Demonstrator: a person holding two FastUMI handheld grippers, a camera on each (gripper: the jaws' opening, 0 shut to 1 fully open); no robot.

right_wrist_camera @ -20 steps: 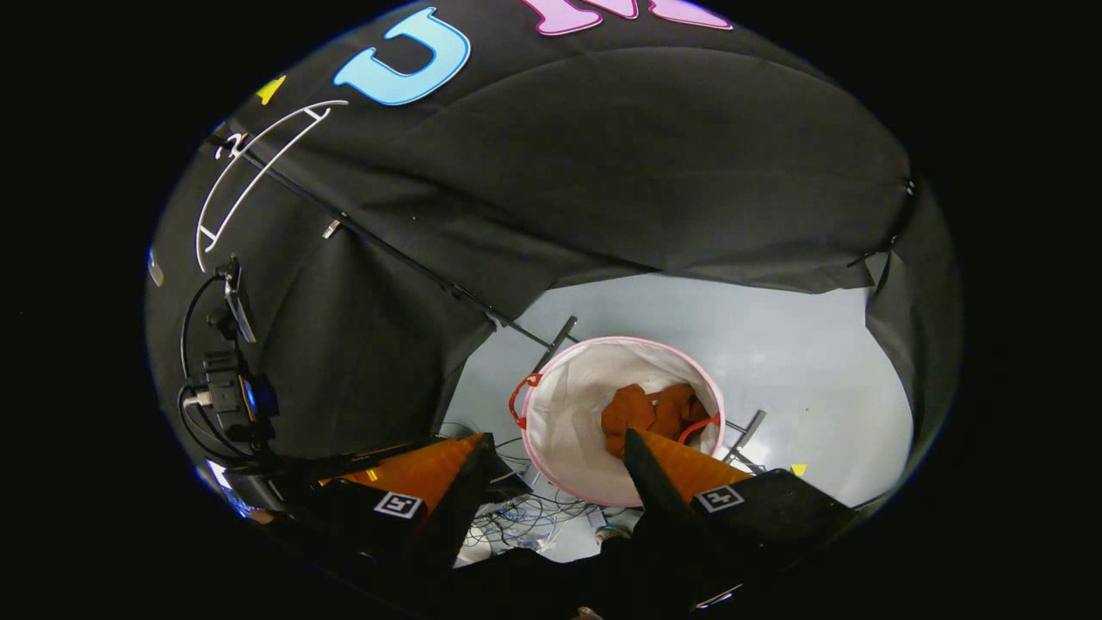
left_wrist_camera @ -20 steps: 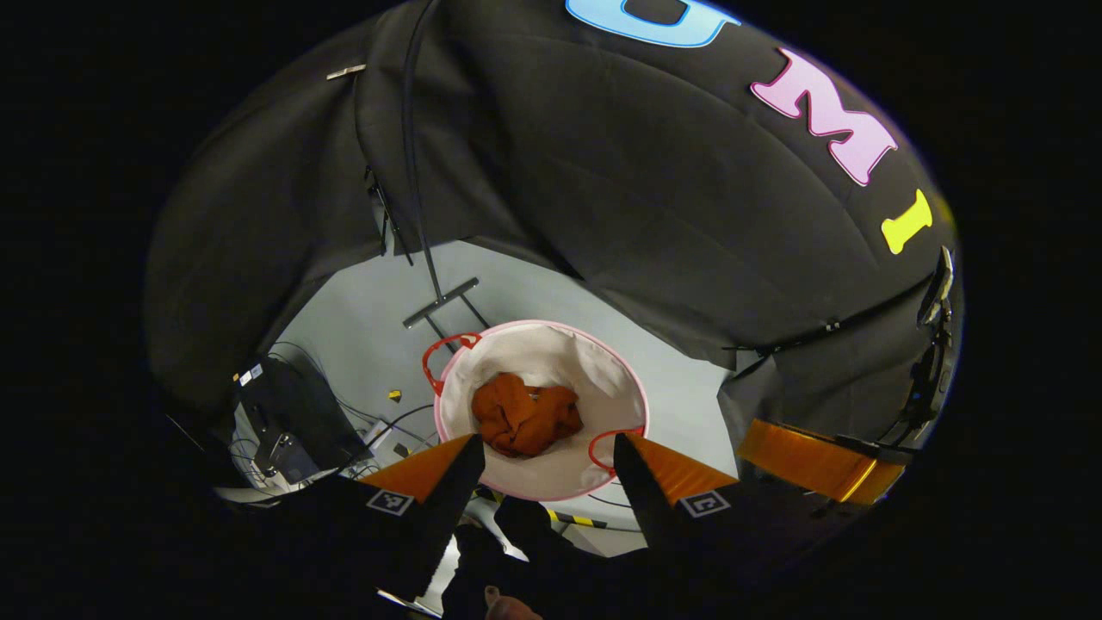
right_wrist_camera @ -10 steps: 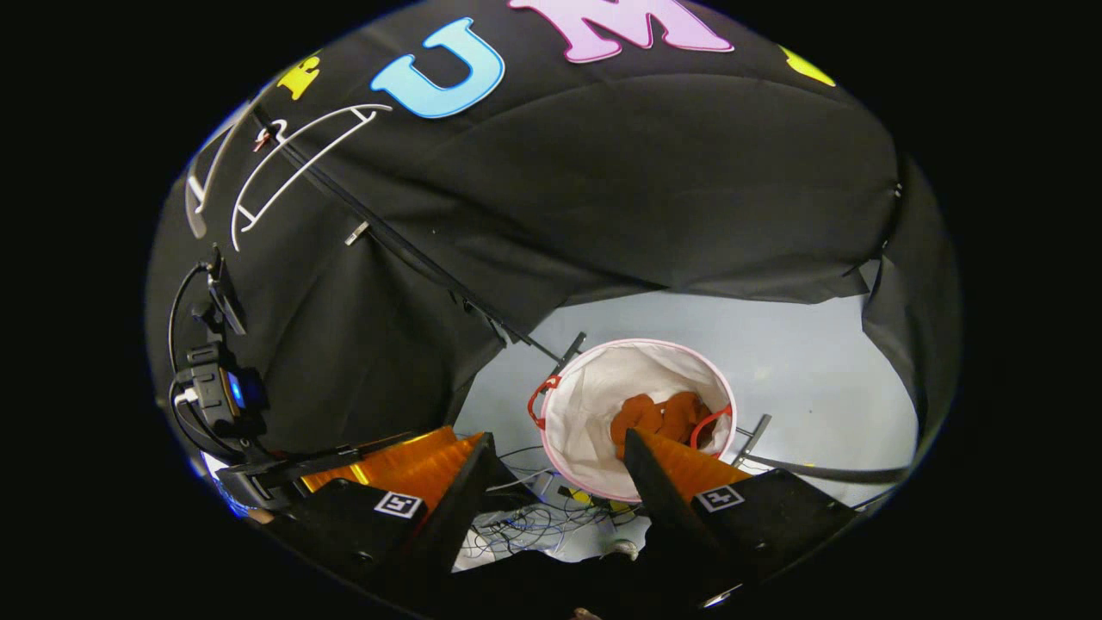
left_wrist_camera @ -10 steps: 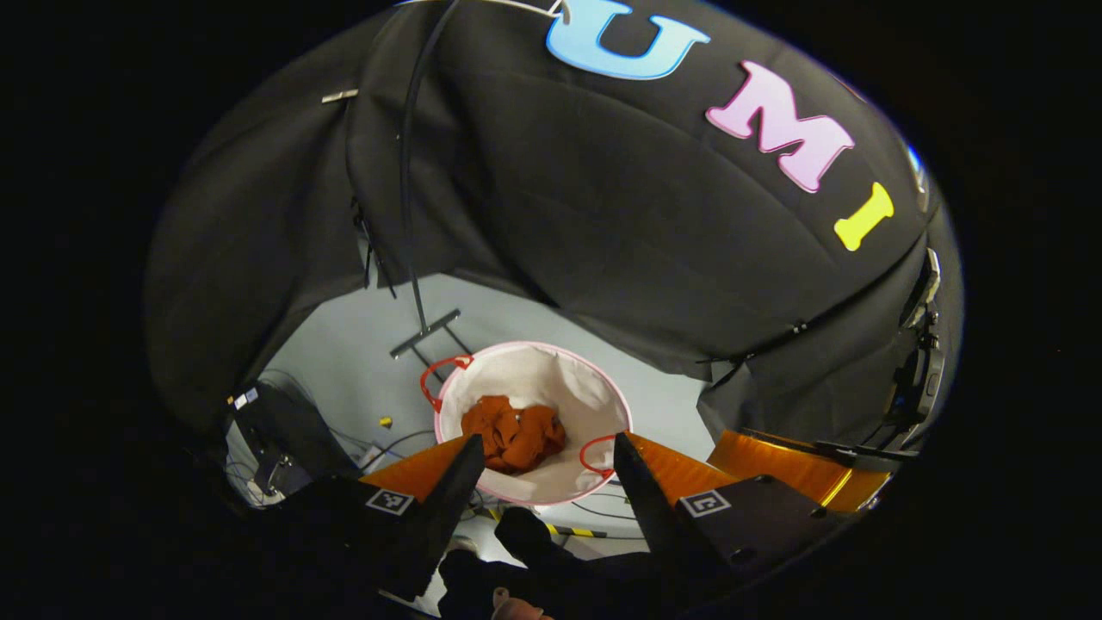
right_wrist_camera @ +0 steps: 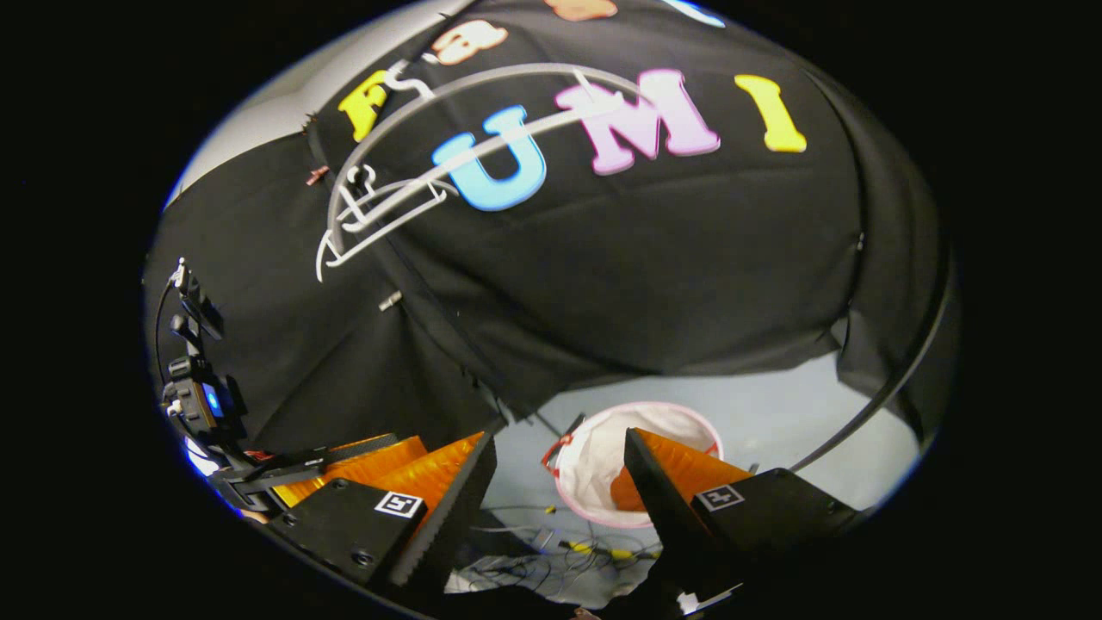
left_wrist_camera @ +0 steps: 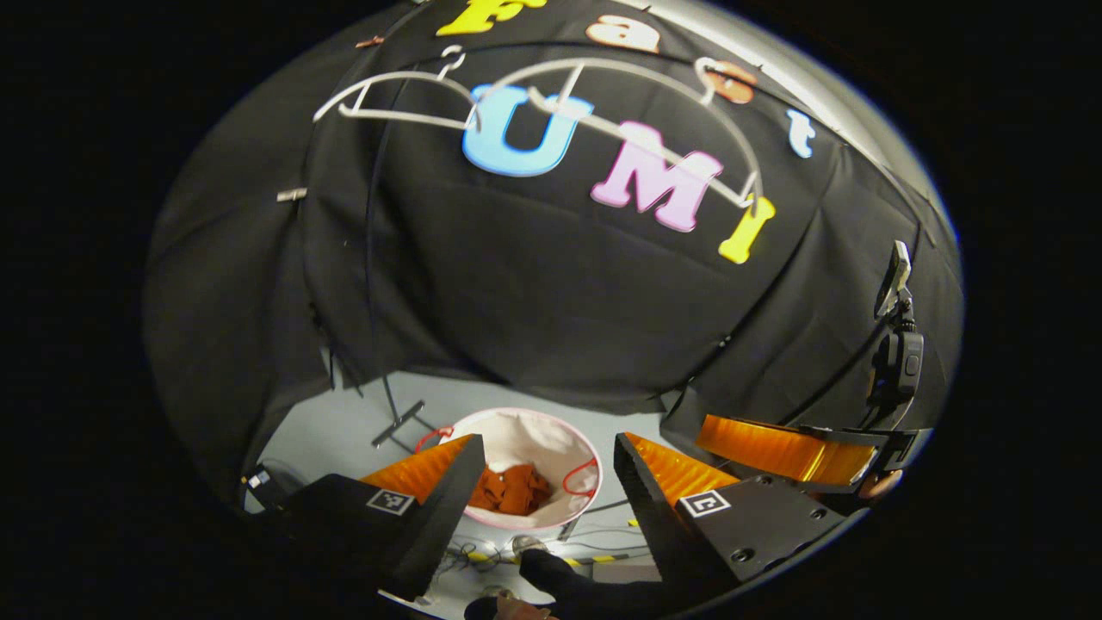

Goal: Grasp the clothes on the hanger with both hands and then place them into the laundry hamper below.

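Both tools, left tool (left_wrist_camera: 544, 482) and right tool (right_wrist_camera: 560, 478), gape wide and hold nothing; orange clothes (left_wrist_camera: 513, 489) lie inside the white laundry hamper (left_wrist_camera: 551, 437) below bare hangers (left_wrist_camera: 551, 95).

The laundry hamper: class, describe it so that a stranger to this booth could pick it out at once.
Start at the pale grey floor below the black cloth wall. On it stands a round white fabric laundry hamper with a pink rim and red loop handles. Orange clothes lie crumpled inside it, unlike the bare white hangers above.
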